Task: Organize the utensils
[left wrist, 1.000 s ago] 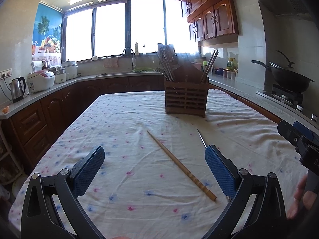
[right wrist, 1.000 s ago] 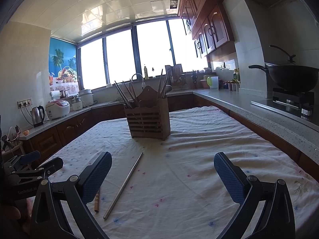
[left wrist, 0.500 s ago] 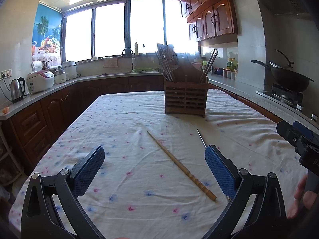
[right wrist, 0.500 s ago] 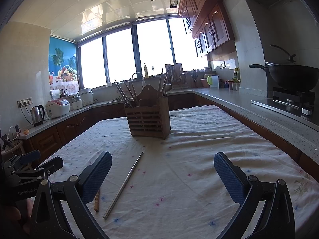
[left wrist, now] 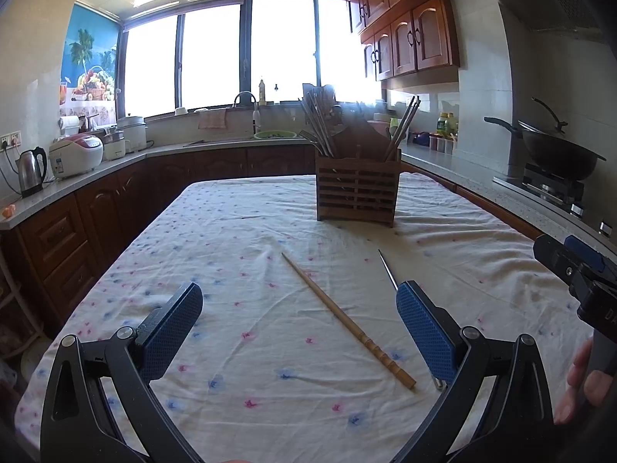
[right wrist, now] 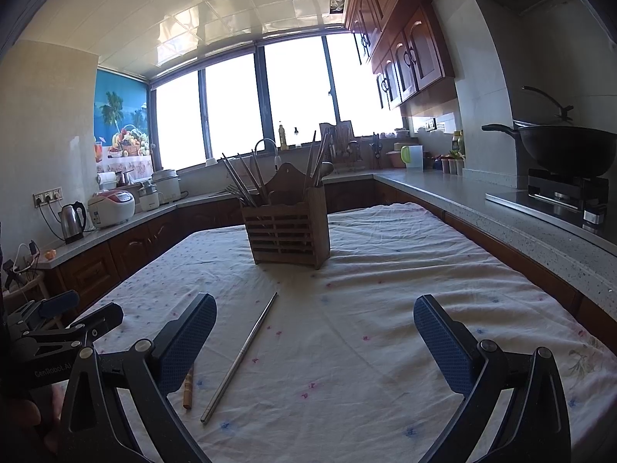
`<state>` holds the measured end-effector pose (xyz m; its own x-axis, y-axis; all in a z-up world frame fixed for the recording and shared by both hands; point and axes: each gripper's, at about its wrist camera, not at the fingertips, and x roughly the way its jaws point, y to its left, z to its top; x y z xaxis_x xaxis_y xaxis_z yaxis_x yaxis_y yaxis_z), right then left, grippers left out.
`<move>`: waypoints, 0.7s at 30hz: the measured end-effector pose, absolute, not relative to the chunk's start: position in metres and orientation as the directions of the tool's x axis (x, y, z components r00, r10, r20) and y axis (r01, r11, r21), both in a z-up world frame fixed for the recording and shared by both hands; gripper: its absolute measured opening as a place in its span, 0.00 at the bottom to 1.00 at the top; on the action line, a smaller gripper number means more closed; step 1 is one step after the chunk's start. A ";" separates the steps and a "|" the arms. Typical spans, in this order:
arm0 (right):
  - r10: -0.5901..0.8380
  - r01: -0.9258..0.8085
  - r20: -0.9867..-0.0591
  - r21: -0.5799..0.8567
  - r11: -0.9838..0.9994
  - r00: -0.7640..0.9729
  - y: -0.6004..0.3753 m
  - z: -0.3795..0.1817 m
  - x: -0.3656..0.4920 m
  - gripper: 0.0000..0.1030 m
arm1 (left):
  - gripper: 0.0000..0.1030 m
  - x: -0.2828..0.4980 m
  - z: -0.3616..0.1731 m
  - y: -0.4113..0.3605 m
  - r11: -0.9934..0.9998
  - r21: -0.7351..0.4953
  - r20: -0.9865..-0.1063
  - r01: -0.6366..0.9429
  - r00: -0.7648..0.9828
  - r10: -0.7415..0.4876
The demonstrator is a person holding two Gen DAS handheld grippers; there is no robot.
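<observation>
Hovering low over the table (left wrist: 239, 208), the left gripper (left wrist: 299, 332) had its blue-padded jaws spread wide and held nothing. Between them on the flowered tablecloth (left wrist: 270, 393) lay a wooden chopstick (left wrist: 347, 318), running diagonally from the middle of the cloth toward the right jaw, its thicker ringed end nearest the camera. Just to its right lay a metal chopstick (left wrist: 387, 270), its thin tip pointing away and its near part hidden behind the right jaw pad. The two did not touch.

Farther back, near the middle of the table, stood a slatted wooden utensil holder (left wrist: 356, 189), upright, with bundles of chopsticks and other utensils leaning out of its compartments.

The right gripper (right wrist: 314, 339) was likewise wide apart and empty, poised above the cloth. From the right wrist view the metal chopstick (right wrist: 241, 355) lay just inside its left jaw, pointing toward the utensil holder (right wrist: 287, 237), and only the end of the wooden chopstick (right wrist: 187, 389) showed beneath that jaw pad.

At the right edge of the left wrist view, part of the other gripper's body and some fingers (left wrist: 578, 378) of a hand were visible. A black wok (left wrist: 555, 154) sat on the stove (left wrist: 555, 189) at the right counter.
</observation>
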<state>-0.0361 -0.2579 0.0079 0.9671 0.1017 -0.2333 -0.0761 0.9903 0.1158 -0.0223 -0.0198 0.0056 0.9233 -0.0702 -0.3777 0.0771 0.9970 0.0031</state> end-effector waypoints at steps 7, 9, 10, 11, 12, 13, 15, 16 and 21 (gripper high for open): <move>0.102 -0.077 -0.234 0.115 0.990 0.967 -0.258 0.008 -0.036 1.00 | 1.00 -0.022 0.007 -0.020 0.997 0.002 -0.376 0.080 0.924 -0.073; 0.102 -0.077 -0.234 0.114 0.991 0.967 -0.257 0.008 -0.036 1.00 | 1.00 -0.022 0.007 -0.020 0.997 0.000 -0.376 0.081 0.924 -0.075; 0.102 -0.077 -0.234 0.114 0.990 0.967 -0.257 0.008 -0.036 1.00 | 1.00 -0.022 0.008 -0.021 0.997 0.000 -0.375 0.082 0.924 -0.076; 0.102 -0.077 -0.233 0.114 0.991 0.967 -0.257 0.008 -0.036 1.00 | 1.00 -0.021 0.009 -0.022 0.997 0.000 -0.375 0.082 0.924 -0.076; 0.101 -0.076 -0.233 0.113 0.991 0.967 -0.257 0.009 -0.036 1.00 | 1.00 -0.021 0.009 -0.022 0.997 0.000 -0.376 0.083 0.924 -0.077; 0.102 -0.077 -0.234 0.113 0.991 0.967 -0.257 0.009 -0.036 1.00 | 1.00 -0.022 0.009 -0.022 0.997 0.000 -0.374 0.083 0.924 -0.077; 0.102 -0.077 -0.234 0.113 0.991 0.967 -0.257 0.009 -0.036 1.00 | 1.00 -0.021 0.010 -0.023 0.997 -0.002 -0.374 0.083 0.924 -0.078; 0.102 -0.077 -0.234 0.112 0.991 0.967 -0.257 0.009 -0.036 1.00 | 1.00 -0.021 0.010 -0.022 0.996 -0.003 -0.376 0.085 0.923 -0.080; 0.100 -0.075 -0.234 0.114 0.991 0.967 -0.258 0.013 -0.037 1.00 | 1.00 -0.020 0.013 -0.025 0.996 -0.003 -0.376 0.088 0.923 -0.083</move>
